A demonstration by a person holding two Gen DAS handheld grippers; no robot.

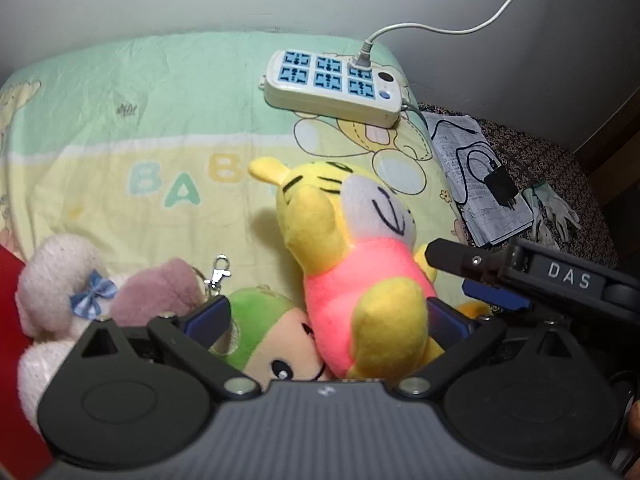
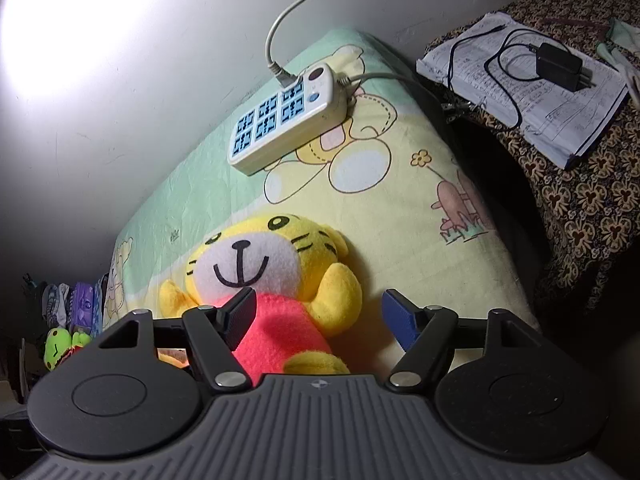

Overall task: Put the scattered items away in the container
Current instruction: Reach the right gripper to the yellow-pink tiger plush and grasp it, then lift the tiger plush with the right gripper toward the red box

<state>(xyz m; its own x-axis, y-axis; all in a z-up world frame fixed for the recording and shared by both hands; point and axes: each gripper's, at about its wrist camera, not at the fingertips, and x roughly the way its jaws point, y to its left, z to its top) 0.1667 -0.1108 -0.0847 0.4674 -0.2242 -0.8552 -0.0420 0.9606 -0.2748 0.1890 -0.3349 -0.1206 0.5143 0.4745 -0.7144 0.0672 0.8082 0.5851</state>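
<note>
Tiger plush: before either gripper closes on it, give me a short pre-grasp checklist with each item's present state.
1. right gripper jaws apart: ok.
2. tiger plush between them: ok; the pink body is in the gap, one pad laps over it, the other stands clear beside it.
3. left gripper jaws apart: ok; the tiger's lower body and the green-capped doll both sit in the gap.
4. Left grasp would take one toy only: not ok.
5. Grippers clear of each other: cannot tell; a right finger reaches in close beside the left one.
6. Container in sight: cannot tell.
7. power strip clear of the grasp: ok.
</note>
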